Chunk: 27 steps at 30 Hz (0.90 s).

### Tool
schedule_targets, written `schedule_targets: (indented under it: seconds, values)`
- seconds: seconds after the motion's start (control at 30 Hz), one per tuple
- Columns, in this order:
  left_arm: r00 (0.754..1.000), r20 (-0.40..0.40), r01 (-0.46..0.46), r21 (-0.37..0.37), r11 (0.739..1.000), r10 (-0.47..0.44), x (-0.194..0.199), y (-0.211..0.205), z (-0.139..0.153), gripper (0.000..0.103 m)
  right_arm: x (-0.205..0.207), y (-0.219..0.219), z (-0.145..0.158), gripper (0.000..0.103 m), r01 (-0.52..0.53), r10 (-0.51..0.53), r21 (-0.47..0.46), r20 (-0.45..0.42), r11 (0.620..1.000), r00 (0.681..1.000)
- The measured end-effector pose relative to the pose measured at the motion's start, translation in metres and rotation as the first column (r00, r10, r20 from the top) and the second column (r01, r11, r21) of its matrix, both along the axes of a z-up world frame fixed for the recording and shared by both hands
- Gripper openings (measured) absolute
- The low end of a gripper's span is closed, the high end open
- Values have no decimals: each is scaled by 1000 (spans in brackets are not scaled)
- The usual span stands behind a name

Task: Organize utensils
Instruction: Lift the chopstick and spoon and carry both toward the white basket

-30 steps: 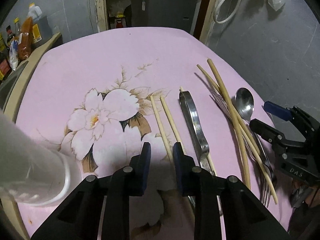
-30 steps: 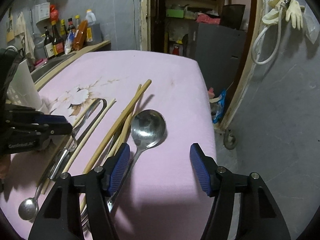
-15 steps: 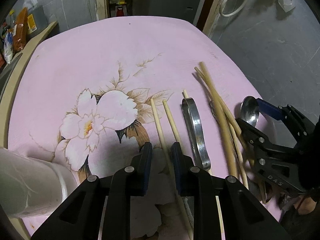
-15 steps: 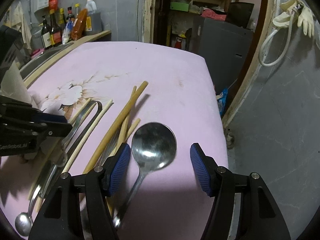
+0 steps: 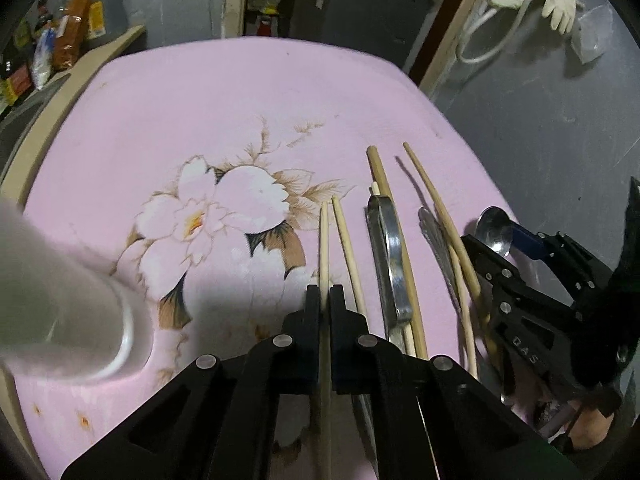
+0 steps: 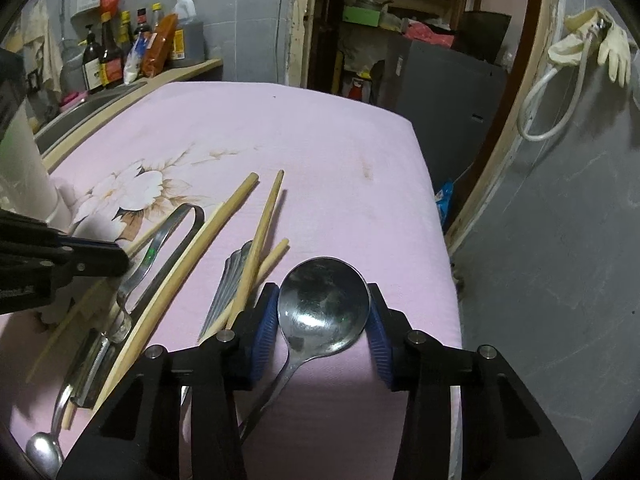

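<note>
While both claws are busy at once, each has its own utensil to mind.

Left claw: the left claw [image 5: 325,300], bottom centre of the left wrist view, is pressed together on one pale thin wooden chopstick [image 5: 324,248], which runs straight up between the pads toward mid-frame.

Its twin: a second pale thin chopstick [image 5: 349,248] lies just right of the pinched one, loose on the table.

Right claw: the right claw [image 6: 322,320], lower centre of the right wrist view, is closing; its blue ribbed pads [image 6: 264,330] flank the bowl of the large round steel spoon [image 6: 324,310] and look to be touching or nearly touching its rim.

Table: the pink flower-printed table [image 6: 280,140] also carries steel tongs [image 5: 386,256], thicker tan chopsticks [image 6: 262,236] and a steel fork [image 6: 230,280] lying under them, left of the spoon.

Holder: a white container [image 5: 60,300], blurred at the left edge, is probably the destination, though I cannot be sure.

Doing it well: I would lift the chopstick level so its long tail does not drag its twin. The spoon bowl is smooth and rounded, so a squeeze on its edges may slip; finish closing before raising it, and rise straight to clear the crossed chopsticks.
</note>
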<state>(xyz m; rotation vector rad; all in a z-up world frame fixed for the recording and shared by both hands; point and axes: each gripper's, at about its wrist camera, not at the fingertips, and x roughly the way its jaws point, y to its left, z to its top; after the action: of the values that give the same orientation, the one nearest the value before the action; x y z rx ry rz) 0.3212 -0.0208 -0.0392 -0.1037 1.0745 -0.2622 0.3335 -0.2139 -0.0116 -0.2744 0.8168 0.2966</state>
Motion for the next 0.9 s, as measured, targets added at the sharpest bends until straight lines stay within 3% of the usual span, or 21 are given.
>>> schedule_targets:
  seconds: [0.17, 0.33, 0.6, 0.83, 0.9]
  values:
    - [992, 127, -21, -32, 999, 25, -33, 10, 16, 2, -20, -6, 15, 39, -17, 11, 52, 112, 999, 994]
    - [959, 276, -42, -81, 996, 63, -62, 22, 34, 2, -53, -2, 33, 39, -29, 19, 29, 305, 999, 952]
    - [865, 489, -78, -91, 993, 113, -79, 29, 67, 2, -93, 15, 59, 39, -10, 31, -40, 571, 999, 820]
    - [775, 615, -76, -133, 988, 142, -91, 44, 113, 2, -109, 30, 96, 39, -26, 27, -13, 698, 1000, 715]
    - [739, 655, -87, -142, 986, 159, -94, 54, 129, 2, -113, 37, 108, 39, -50, 35, -1, 726, 999, 687]
